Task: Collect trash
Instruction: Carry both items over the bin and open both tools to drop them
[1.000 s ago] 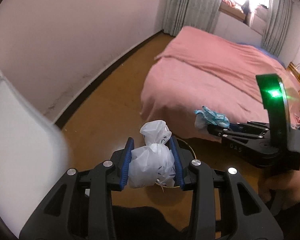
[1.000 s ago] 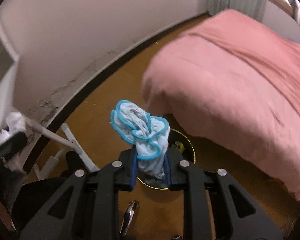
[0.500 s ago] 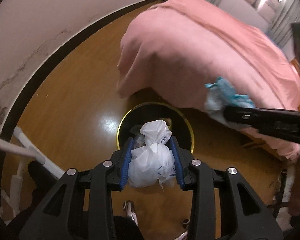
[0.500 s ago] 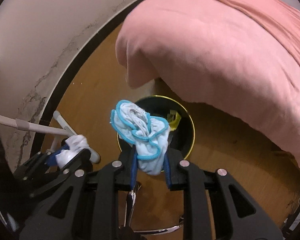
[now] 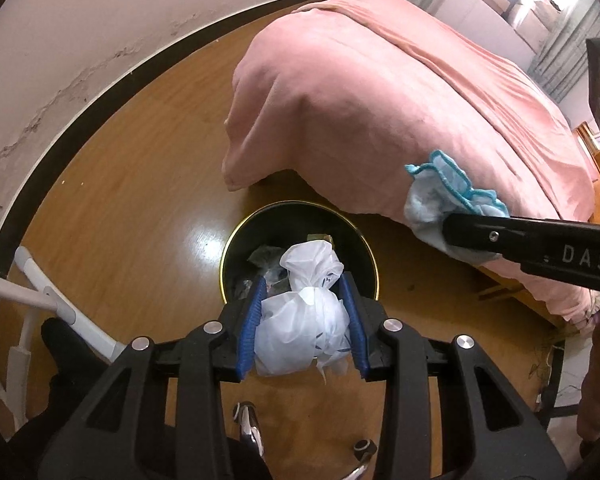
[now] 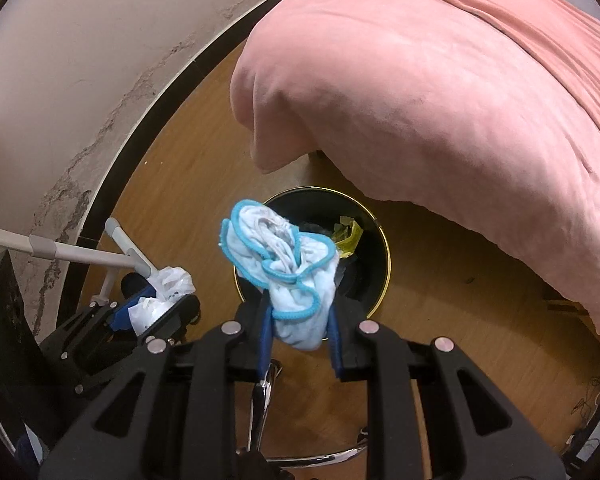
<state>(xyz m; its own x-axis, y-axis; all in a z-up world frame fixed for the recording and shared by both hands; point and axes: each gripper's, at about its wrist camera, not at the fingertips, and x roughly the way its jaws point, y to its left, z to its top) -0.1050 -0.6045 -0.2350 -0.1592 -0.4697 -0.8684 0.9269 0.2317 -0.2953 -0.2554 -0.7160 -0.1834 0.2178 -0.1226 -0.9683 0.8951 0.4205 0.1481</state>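
Observation:
My left gripper (image 5: 303, 312) is shut on a knotted white plastic bag (image 5: 304, 320) and holds it above the near rim of a round black trash bin (image 5: 352, 232) with a gold rim, which has trash inside. My right gripper (image 6: 298, 328) is shut on a crumpled pale cloth with blue edging (image 6: 284, 268), held above the left part of the same bin (image 6: 376, 248). The cloth (image 5: 440, 208) and right gripper show at the right of the left wrist view. The left gripper with its bag (image 6: 164, 292) shows low left in the right wrist view.
A bed with a pink cover (image 5: 400, 100) overhangs the floor just behind the bin. A white wall with a dark skirting (image 5: 80, 92) runs on the left. A white tube frame (image 5: 52, 300) stands at the left. A chrome chair base (image 6: 320, 456) is below me.
Both grippers have tilted down and moved in over the bin, which now lies right below them. Each still holds its item.

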